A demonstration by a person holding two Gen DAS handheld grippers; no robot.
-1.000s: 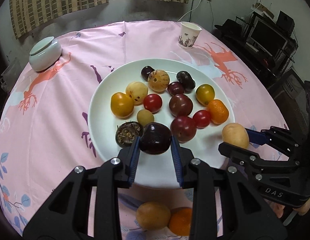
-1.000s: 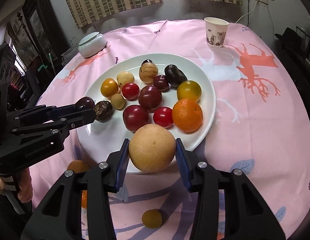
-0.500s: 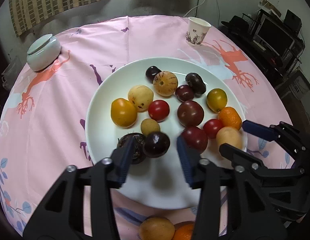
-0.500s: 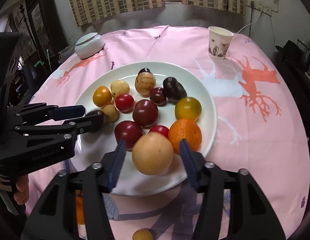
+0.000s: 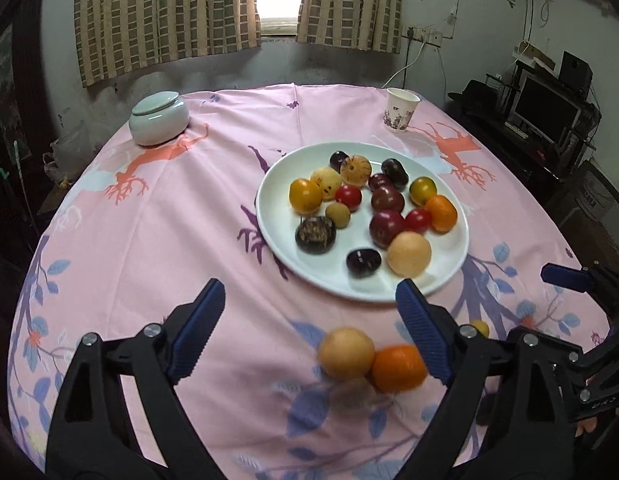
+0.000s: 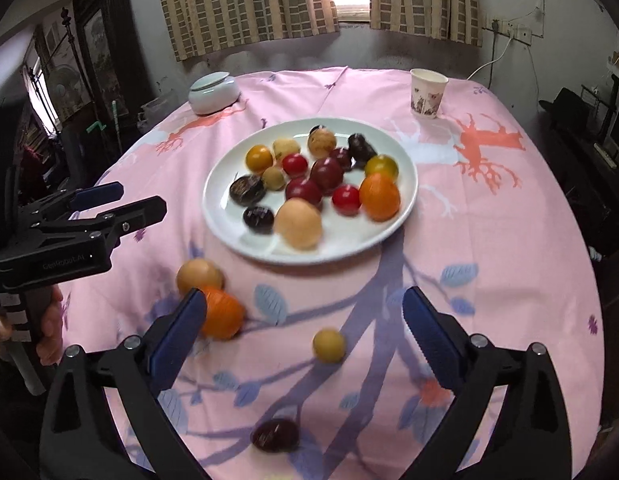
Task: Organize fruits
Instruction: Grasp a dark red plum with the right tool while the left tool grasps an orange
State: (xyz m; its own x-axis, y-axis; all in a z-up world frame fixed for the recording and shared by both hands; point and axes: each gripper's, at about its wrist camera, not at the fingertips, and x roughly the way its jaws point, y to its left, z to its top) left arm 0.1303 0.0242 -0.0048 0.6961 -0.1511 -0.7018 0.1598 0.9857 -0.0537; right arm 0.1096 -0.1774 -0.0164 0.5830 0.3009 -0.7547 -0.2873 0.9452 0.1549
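Most of the fruit already sits on the plate [image 5: 269,236], which lies on the pink cloth of the desk [image 5: 169,240] a little right of centre. Nearest its front rim we see a dark plum [image 5: 363,263] and just beside it a pale pear [image 5: 409,253]; neither is touched by any gripper. Behind them lie tomatoes, more plums, an orange and some speckled fruits, loosely grouped and not sorted by kind as far as we can tell.

What is left lies off the plate, on the cloth at the near edge of the desk: a second pear [image 6: 199,276] touching an orange [image 6: 221,317], a small yellow fruit [image 6: 328,345] well apart from them, and a dark fruit [image 6: 275,435] nearer to us. We judge the task well over half done, with these four as the visible remainder; more may be hidden under the grippers.

The left gripper [image 5: 309,332] has its jaws opening, already wide, with nothing held; the loose pear and orange show below and between its fingers but are not touched. The right gripper [image 6: 305,334] is likewise opening wide and empty, with the small yellow fruit lying on the cloth between its fingers
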